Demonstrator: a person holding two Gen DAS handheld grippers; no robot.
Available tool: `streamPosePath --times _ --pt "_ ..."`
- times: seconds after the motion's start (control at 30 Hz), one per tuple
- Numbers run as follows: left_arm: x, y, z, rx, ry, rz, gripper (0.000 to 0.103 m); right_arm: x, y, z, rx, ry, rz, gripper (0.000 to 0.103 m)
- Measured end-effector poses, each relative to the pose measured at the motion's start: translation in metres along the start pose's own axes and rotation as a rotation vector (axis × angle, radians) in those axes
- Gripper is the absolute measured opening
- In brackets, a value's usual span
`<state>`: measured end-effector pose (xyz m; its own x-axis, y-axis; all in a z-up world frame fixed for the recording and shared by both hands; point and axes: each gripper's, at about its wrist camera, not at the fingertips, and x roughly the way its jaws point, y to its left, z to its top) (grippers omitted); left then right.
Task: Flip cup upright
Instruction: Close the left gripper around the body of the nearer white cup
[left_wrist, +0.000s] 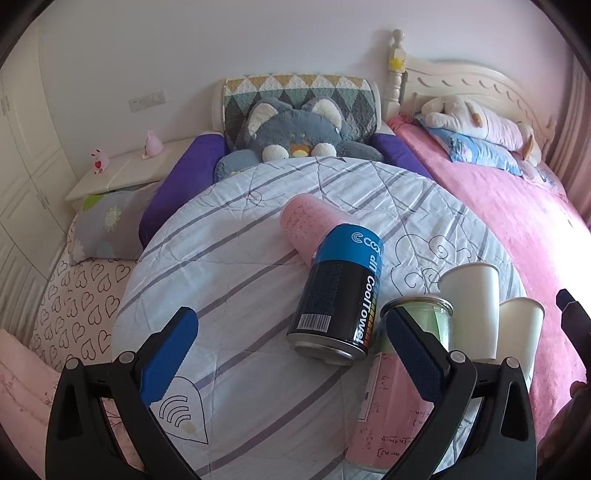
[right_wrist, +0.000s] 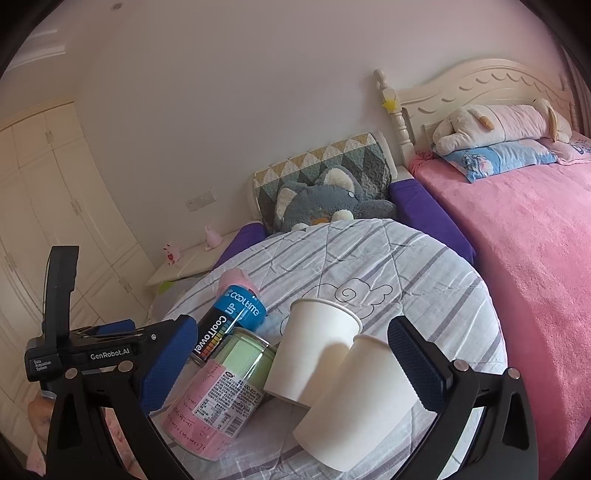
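Two white paper cups stand on the striped quilt (left_wrist: 229, 236). In the right wrist view the nearer cup (right_wrist: 354, 402) leans between the open fingers of my right gripper (right_wrist: 291, 365), and the farther cup (right_wrist: 314, 347) stands behind it; which end is up I cannot tell. In the left wrist view the cups (left_wrist: 471, 295) (left_wrist: 517, 328) sit right of my open left gripper (left_wrist: 291, 347), which holds nothing. A blue-black CoolTowel can (left_wrist: 340, 291) lies between the left gripper's fingers, untouched. A pink-labelled can (right_wrist: 210, 402) lies beside the cups.
A second pink can (left_wrist: 310, 225) lies behind the CoolTowel can. A grey plush cat (left_wrist: 291, 136) sits at the quilt's far edge. A pink bed (left_wrist: 498, 206) runs along the right. A white nightstand (left_wrist: 122, 173) and wardrobe (right_wrist: 55, 206) stand left.
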<state>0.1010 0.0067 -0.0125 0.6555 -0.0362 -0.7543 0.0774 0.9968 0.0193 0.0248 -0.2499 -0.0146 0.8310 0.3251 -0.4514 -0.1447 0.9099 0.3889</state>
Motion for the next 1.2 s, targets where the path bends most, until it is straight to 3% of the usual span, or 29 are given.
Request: streamPosePath --times 0.17,0.43,0.9,1.2 --pt "-0.004 -0.007 0.000 0.014 0.001 -0.024 0.103 -0.004 -0.008 -0.002 0.021 0.006 -0.065 0.103" --pt "-0.018 -0.041 -0.003 0.067 -0.015 -0.064 0.103 -0.021 -0.017 -0.001 0.057 -0.016 -0.072 0.103" --pt "-0.030 -0.141 -0.023 0.213 0.010 -0.151 0.103 -0.059 -0.064 -0.011 0.121 -0.048 -0.141 0.103" --pt "-0.012 -0.199 -0.033 0.295 0.056 -0.143 0.103 -0.081 -0.098 -0.020 0.147 -0.052 -0.162 0.103"
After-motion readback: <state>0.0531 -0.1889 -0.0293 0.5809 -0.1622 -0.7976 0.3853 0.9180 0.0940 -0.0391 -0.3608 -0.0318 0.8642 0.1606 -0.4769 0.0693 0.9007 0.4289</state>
